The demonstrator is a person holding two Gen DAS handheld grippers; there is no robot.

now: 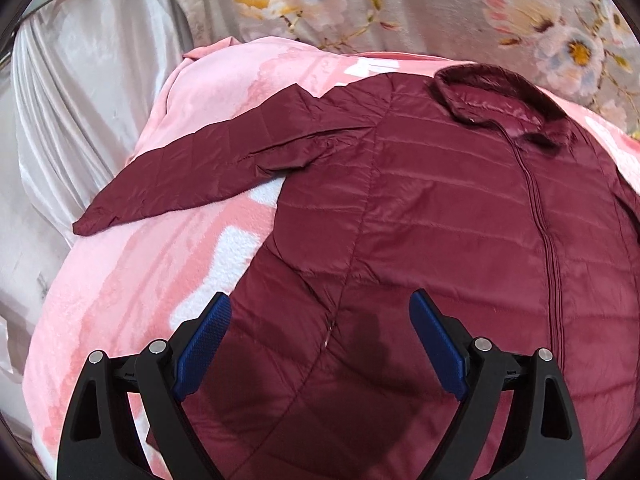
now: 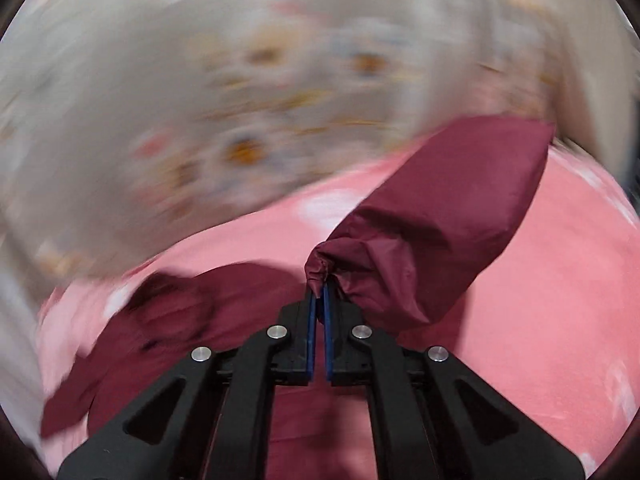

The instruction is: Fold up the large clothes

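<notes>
Maroon jacket [image 1: 440, 208], one; right gripper [image 2: 320, 292] pinching one sleeve cuff [image 2: 320, 264].

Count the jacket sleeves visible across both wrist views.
2. One sleeve lies flat on the pink blanket, stretched left of the jacket body. The other sleeve is pinched at its cuff by the right tool.
</notes>
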